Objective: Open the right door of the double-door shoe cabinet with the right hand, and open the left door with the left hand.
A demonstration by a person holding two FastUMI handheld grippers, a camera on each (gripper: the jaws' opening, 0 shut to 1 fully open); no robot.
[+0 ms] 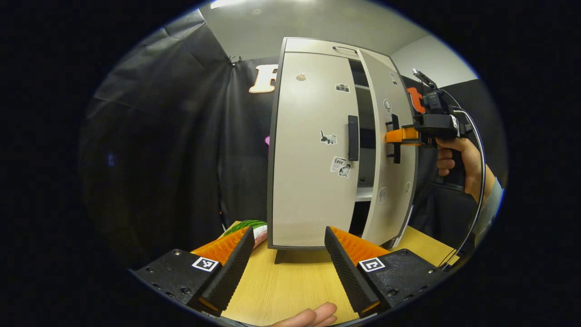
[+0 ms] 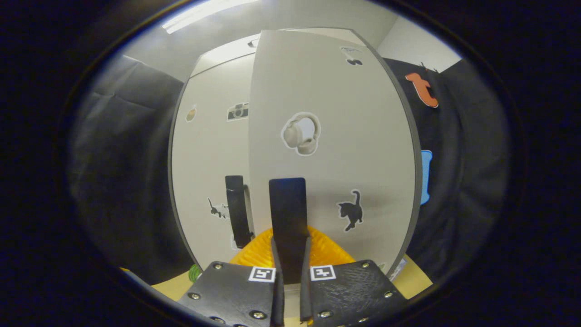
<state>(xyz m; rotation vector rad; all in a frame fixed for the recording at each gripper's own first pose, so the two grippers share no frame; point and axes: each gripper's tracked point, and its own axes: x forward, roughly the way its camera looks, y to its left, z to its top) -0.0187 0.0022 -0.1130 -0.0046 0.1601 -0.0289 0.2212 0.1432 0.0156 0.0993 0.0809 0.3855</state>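
A pale grey double-door shoe cabinet (image 1: pixel 308 150) with stickers stands on a wooden table (image 1: pixel 290 281). Its left door (image 1: pixel 313 136) is closed, with a dark vertical handle (image 1: pixel 353 137). The right door (image 1: pixel 386 150) is swung partly out, showing shelves behind. My right gripper (image 1: pixel 394 136), held by a hand (image 1: pixel 458 159), is shut on the right door's dark handle (image 2: pixel 288 213); in the right gripper view my right gripper (image 2: pixel 290 259) has both fingers pressing that handle. My left gripper (image 1: pixel 288 254) is open, low in front of the cabinet, well short of the left handle.
Black cloth walls surround the booth. A green and pink object (image 1: pixel 252 227) lies on the table left of the cabinet's base. A fingertip (image 1: pixel 313 315) shows at the table's near edge. A cable (image 1: pixel 476 181) trails from the right gripper.
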